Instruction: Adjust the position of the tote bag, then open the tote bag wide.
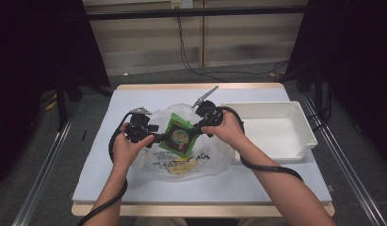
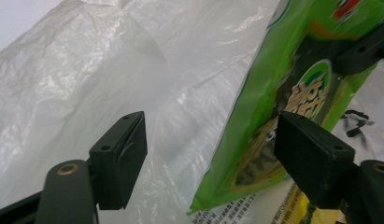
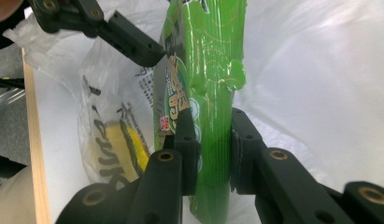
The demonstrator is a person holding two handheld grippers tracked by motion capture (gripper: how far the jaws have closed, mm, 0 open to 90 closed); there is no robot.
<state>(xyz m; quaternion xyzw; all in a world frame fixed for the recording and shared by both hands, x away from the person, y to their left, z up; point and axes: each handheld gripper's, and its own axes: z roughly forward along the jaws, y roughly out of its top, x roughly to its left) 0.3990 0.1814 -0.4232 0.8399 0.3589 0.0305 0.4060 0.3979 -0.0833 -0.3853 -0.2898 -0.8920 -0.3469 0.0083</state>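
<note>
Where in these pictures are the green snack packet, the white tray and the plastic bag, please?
green snack packet [image 1: 178, 135]: high view, its printed front.
white tray [image 1: 308, 126]: high view, its right rim.
plastic bag [image 2: 77, 79]: left gripper view, crinkled wall.

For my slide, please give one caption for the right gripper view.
Right tongs shut on a green snack packet above a clear plastic bag.

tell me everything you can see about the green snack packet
The green snack packet is a flat, glossy foil-like pouch, bright green with a round yellow and red logo on a dark panel. It is held up on edge above the translucent plastic bag, tilted. The right gripper is shut on one edge, both jaws pressing its crimped seam. The left gripper is open, its jaws either side of the opposite edge; whether they touch the packet cannot be told.
</note>
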